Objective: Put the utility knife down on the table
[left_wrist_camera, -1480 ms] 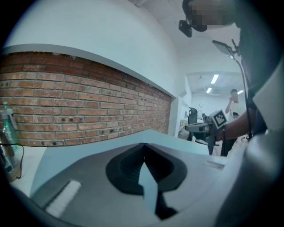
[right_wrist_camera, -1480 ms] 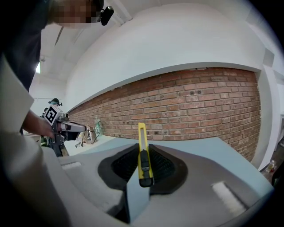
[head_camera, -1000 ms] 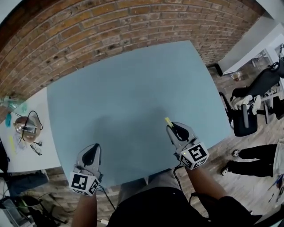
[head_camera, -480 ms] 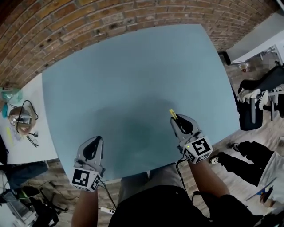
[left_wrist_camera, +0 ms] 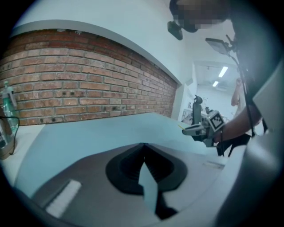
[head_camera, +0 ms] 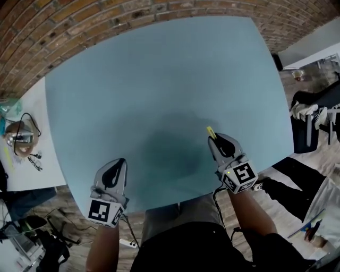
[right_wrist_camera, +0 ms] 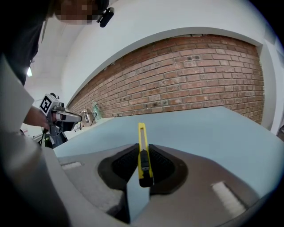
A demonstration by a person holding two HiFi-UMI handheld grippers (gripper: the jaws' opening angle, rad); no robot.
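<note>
Utility knife (right_wrist_camera: pixel 142 153): we are clamping it in the right gripper (head_camera: pixel 215 142), above the table (head_camera: pixel 159 79). Left gripper (head_camera: pixel 118 164): we are holding it closed, empty. Step, likely: carrying. Next: lowering flat, then unclamping.

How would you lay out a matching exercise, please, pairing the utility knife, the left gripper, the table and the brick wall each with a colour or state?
Things:
1. utility knife
2. left gripper
3. table
4. brick wall

Colour or state:
A. red-brown
B. shut, with nothing between the jaws
C. pale blue
D. yellow, clamped in the right gripper

Pairs: 1-D, 2-B, 3-C, 4-A.
</note>
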